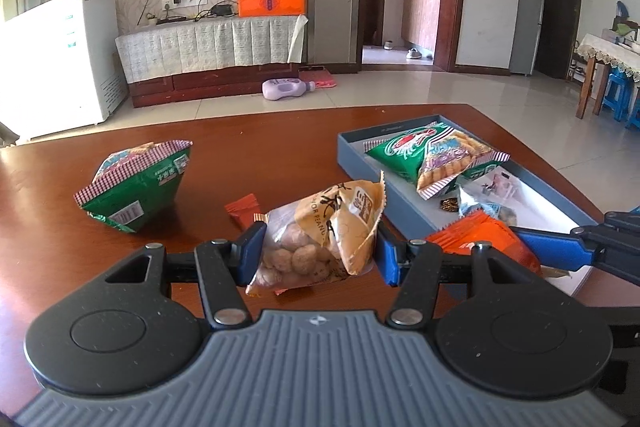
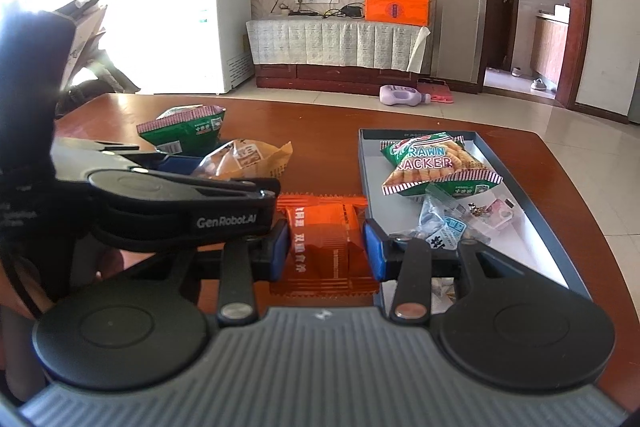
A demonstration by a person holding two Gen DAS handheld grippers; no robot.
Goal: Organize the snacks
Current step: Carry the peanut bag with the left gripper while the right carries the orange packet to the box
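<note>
My left gripper [image 1: 318,251] is shut on a tan bag of coated peanuts [image 1: 320,239], held just above the brown table [image 1: 260,155]. My right gripper [image 2: 326,251] is shut on an orange snack packet [image 2: 324,243], close to the near left edge of the grey tray [image 2: 560,227]. In the tray lie a green prawn cracker bag [image 2: 436,163] and several small wrapped snacks [image 2: 452,227]. A second green cracker bag [image 1: 136,183] rests on the table to the left, with a small orange packet [image 1: 242,209] beside it. In the left wrist view the right gripper's blue finger [image 1: 548,247] shows over the tray [image 1: 360,159].
The table's far edge lies just beyond the tray. Past it are a tiled floor with a purple bottle [image 1: 286,89], a TV cabinet [image 1: 208,55] and a white freezer [image 1: 56,59]. The left gripper's black body [image 2: 160,203] sits close beside my right gripper.
</note>
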